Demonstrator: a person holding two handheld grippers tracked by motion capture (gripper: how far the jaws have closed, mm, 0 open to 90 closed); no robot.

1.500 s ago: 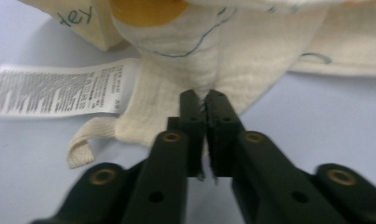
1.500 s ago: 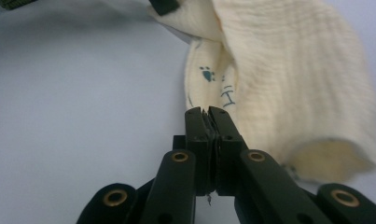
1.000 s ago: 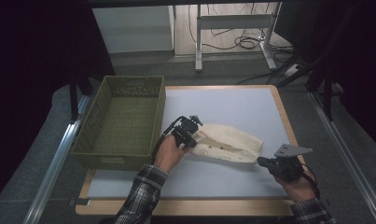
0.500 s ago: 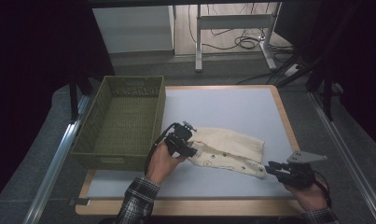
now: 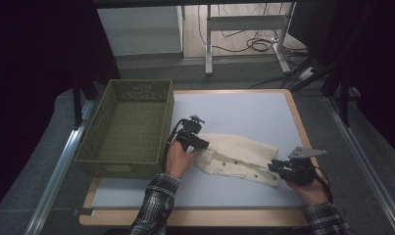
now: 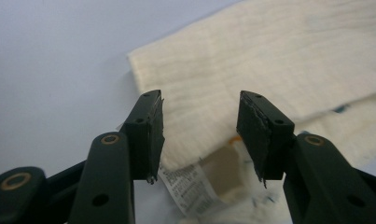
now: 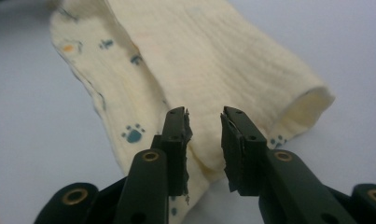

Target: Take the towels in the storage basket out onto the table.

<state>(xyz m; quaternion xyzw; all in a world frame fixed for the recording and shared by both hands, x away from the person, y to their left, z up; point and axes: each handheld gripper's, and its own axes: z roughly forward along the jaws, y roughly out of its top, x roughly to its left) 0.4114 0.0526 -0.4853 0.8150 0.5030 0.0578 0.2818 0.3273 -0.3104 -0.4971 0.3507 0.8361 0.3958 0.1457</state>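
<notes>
A cream cloth (image 5: 239,154) with small blue paw prints lies folded flat on the white table (image 5: 244,107). My left gripper (image 5: 205,144) is at the cloth's left end, where a white care tag (image 6: 185,186) shows. Its jaws have just been opening and now stand apart over the cloth (image 6: 269,60), pressing nothing. My right gripper (image 5: 274,167) is at the cloth's right end. Its jaws have also just been opening, and a narrow gap now shows around the cloth's edge (image 7: 209,60). The left gripper (image 6: 199,112) and right gripper (image 7: 205,123) both hover just above the fabric.
An olive woven basket (image 5: 119,169) stands empty on the table's left side, close to my left hand. The table's wooden edge (image 5: 195,218) runs along the front. Desk legs and cables lie on the floor beyond the far edge.
Both grippers let go of the cloth as their jaws opened. The cloth has settled flatter on the table, and both hands shifted slightly and sank a little.
</notes>
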